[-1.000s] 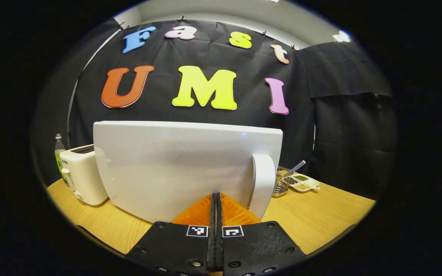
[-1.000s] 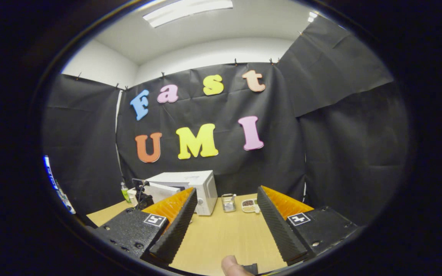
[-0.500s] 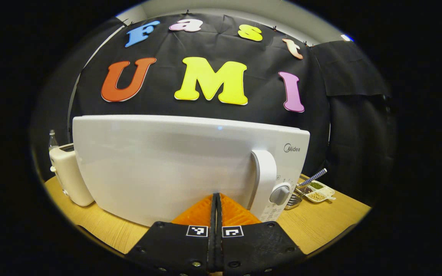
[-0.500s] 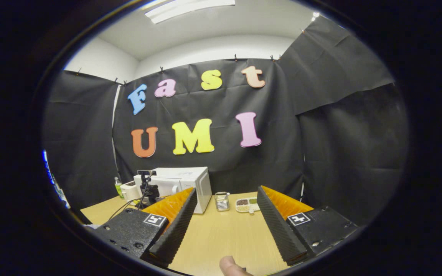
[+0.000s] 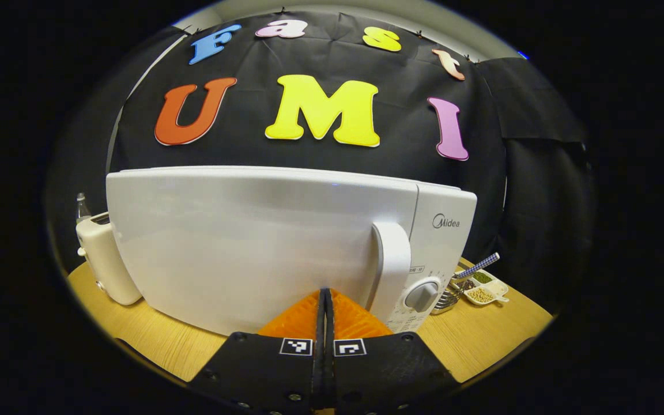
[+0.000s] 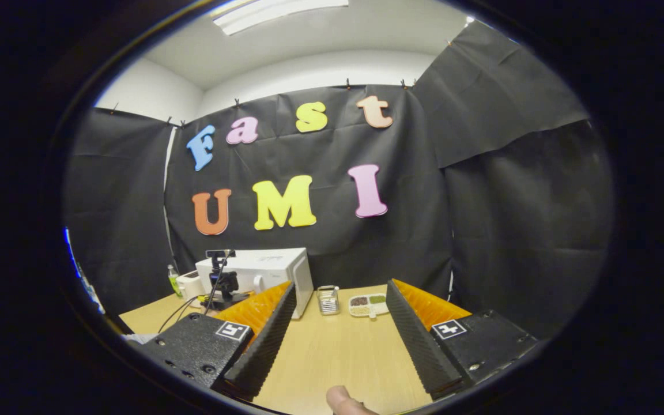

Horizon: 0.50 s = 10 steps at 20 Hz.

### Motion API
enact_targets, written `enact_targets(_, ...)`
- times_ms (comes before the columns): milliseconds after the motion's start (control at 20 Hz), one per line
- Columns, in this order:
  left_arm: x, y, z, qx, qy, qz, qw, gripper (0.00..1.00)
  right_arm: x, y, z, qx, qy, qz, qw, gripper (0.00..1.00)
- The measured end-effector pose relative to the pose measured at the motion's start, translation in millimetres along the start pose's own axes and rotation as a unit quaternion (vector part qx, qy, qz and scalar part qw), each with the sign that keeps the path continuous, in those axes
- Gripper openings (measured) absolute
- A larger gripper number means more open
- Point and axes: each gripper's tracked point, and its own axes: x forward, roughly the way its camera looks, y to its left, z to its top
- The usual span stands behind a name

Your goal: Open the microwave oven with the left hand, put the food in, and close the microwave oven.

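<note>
In the left gripper view, the left gripper [image 5: 325, 300] is seen pressed fully closed on nothing, tips right up against the microwave oven [image 5: 263, 242] door (handle [image 5: 392, 265] just to their right). In the right gripper view, the right gripper [image 6: 338, 311] is held wide apart and empty over the table [image 6: 332, 357], with the oven well beyond its near finger.

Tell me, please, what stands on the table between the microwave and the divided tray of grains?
In the right gripper view, a small wire basket stands between the microwave and the divided tray. The left gripper view shows it too, tucked behind the microwave's right edge.
</note>
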Motion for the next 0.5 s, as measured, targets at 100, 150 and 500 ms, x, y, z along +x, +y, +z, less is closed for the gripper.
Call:
enact_targets(100, -1, 2, -2, 0.004, 0.007, 0.002, 1.000, 0.00, -4, 5, 2, -0.001, -0.001, 0.000, 1.000, 1.00)
enact_targets(150, -7, 7, -8, 0.006, 0.021, 0.012, 1.000, 0.00, -6, 7, 3, -0.001, -0.001, -0.001, 1.000, 1.00)
enact_targets(500, -94, 7, 14, -0.007, 0.021, 0.008, 1.000, 0.04, -11, 27, 1, 0.012, 0.009, 0.006, 1.000, 1.00)
